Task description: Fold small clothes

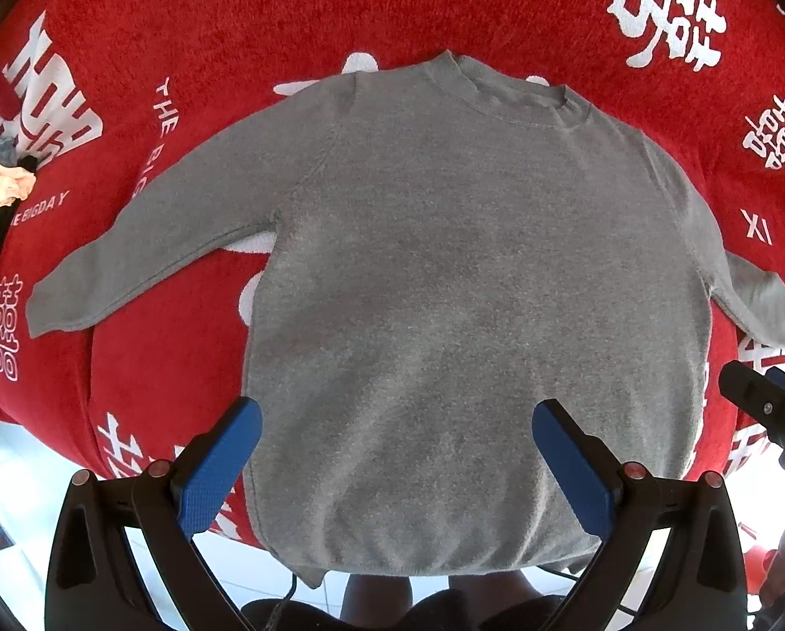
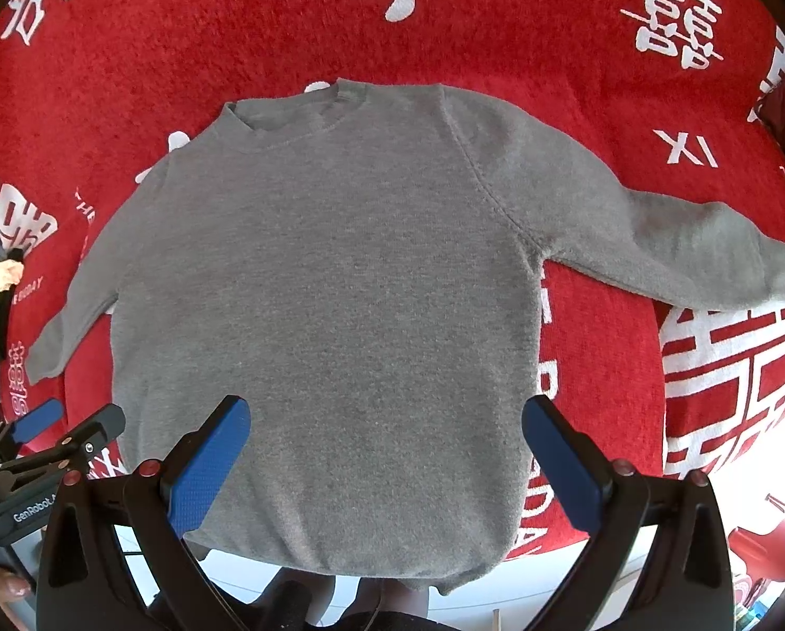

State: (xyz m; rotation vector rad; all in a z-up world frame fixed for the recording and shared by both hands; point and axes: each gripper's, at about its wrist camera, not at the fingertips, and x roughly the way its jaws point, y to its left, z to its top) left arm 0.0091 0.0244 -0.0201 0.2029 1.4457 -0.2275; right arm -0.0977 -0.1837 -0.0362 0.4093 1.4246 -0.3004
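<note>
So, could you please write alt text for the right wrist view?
A grey long-sleeved sweater lies flat, sleeves spread, on a red cloth with white characters. The open right gripper hovers over its lower half, blue pads apart; the left gripper shows at the left edge.

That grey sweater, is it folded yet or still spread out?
Spread out. The grey sweater lies flat on the red blanket, both sleeves extended sideways, no folds visible.

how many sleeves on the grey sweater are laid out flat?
2. Left sleeve spreads out to the left over the red blanket; right sleeve spreads out to the right. Neither is folded in.
</note>
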